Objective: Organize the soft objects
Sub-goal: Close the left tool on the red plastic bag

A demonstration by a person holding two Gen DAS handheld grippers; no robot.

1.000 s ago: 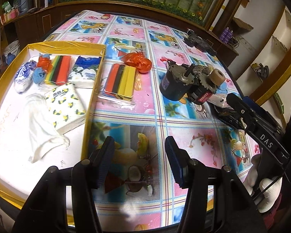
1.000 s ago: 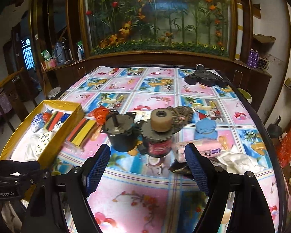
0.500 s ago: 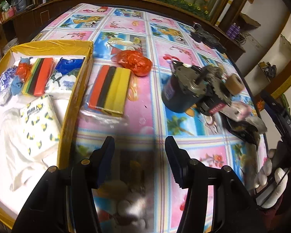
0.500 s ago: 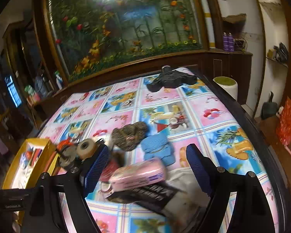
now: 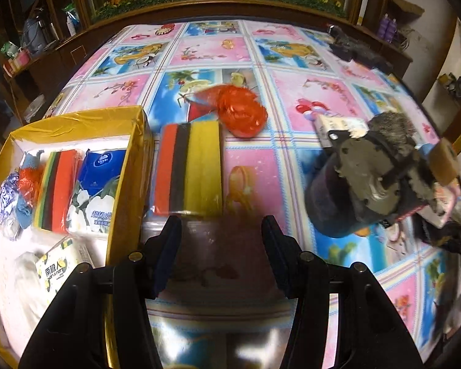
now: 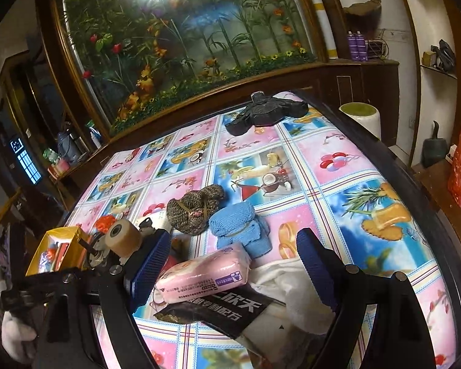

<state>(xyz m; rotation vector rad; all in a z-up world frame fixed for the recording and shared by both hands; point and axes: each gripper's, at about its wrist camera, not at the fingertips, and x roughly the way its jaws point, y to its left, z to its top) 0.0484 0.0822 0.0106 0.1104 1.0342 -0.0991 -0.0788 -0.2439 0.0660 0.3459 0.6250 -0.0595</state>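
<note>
**Both grippers spread wide, nothing held**

The left gripper (image 5: 221,233) hangs with jaws parted and bare, just short of the striped sponge pack (image 5: 189,167). That pack lies flat on the counter (image 5: 307,98) beside the yellow box (image 5: 129,184), its long axis pointing away from the gripper. The right gripper (image 6: 233,261) is likewise splayed, straddling the pink tissue pack (image 6: 204,273), which lies crosswise, untouched.

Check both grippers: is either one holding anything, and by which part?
Nothing is held. The left gripper is open near the striped sponge pack; the right gripper is open around the pink tissue pack.
</note>
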